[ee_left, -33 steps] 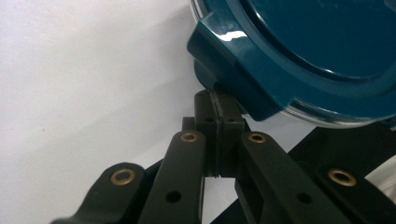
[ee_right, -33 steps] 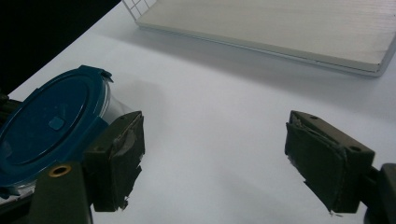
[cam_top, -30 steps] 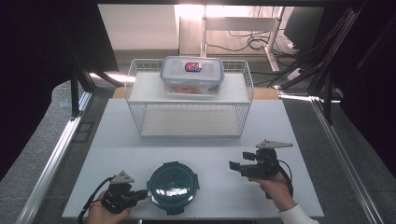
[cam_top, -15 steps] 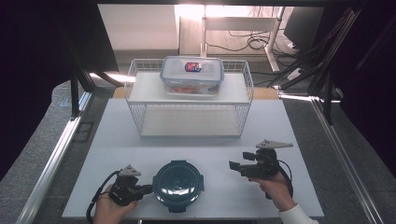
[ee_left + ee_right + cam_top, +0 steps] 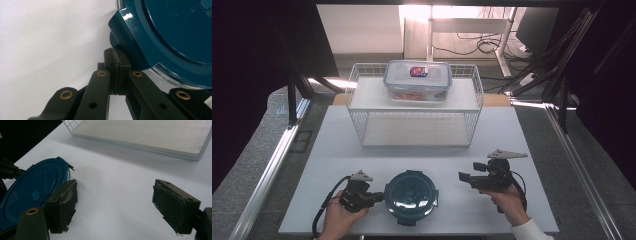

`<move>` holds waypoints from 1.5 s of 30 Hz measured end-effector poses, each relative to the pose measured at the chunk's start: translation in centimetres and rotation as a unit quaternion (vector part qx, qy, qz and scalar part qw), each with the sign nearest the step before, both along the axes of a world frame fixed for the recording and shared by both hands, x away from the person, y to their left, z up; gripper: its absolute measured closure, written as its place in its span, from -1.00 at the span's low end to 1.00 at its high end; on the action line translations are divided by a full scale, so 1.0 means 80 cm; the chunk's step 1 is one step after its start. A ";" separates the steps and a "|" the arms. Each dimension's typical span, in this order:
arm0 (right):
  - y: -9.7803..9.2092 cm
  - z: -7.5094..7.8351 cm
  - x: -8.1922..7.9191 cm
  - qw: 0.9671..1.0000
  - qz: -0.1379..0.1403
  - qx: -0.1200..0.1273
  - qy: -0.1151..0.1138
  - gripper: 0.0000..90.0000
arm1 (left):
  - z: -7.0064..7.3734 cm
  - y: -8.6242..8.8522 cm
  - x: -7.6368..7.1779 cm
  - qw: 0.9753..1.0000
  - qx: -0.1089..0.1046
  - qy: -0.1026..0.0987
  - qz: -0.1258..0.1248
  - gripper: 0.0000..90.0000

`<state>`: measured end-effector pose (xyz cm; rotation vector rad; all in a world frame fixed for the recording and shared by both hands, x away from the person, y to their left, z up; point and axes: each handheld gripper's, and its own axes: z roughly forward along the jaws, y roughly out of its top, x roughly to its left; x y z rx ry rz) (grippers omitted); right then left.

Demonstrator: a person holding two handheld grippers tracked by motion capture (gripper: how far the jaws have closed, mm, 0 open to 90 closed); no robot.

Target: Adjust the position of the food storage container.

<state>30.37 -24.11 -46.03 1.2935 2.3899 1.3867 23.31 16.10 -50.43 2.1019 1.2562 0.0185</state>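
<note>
On the white counter (image 5: 337, 150), near its front edge, sits a round container with a dark teal lid (image 5: 411, 196), midway between the person's two hands. The left tongs (image 5: 371, 198) are low on the counter just to the lid's left — their tips reach the lid's rim. In the left gripper view the two black pads are pressed flat together with no gap, pinched tight right at a clasp tab of the teal lid (image 5: 160, 32); whether they grip part of that tab or merely touch it I cannot tell, since the lid's edge overhangs the tips.

The right tongs (image 5: 464, 178) are held above the counter in the person's right hand (image 5: 508, 200), well apart from the lid and pointing toward it. They are spread wide and hold nothing: in the right gripper view one worn pad (image 5: 65, 202) stands at the left and the other far off at the right, with bare counter between them — the teal lid (image 5: 32, 192) shows behind the left pad.

Farther back stands a white wire rack (image 5: 416, 112), and on its upper shelf rests a clear lidded box (image 5: 417, 80) with a blue rim.
</note>
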 end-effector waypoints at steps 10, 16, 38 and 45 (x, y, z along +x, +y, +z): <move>-0.002 0.000 0.000 1.000 -0.003 0.001 -0.002 -0.56 | 0.001 -0.022 0.017 1.000 -0.009 0.005 -0.019 1.00; -0.005 0.002 -0.001 1.000 -0.006 0.003 -0.002 -0.56 | 0.000 -0.026 0.027 1.000 -0.015 0.011 -0.021 1.00; -0.008 0.004 -0.002 1.000 -0.010 0.006 -0.005 -0.56 | 0.001 -0.045 0.036 0.999 -0.017 0.015 -0.042 1.00; -0.009 0.003 -0.001 1.000 -0.014 0.005 -0.002 -0.56 | 0.002 -0.054 0.031 0.998 -0.015 0.015 -0.054 1.00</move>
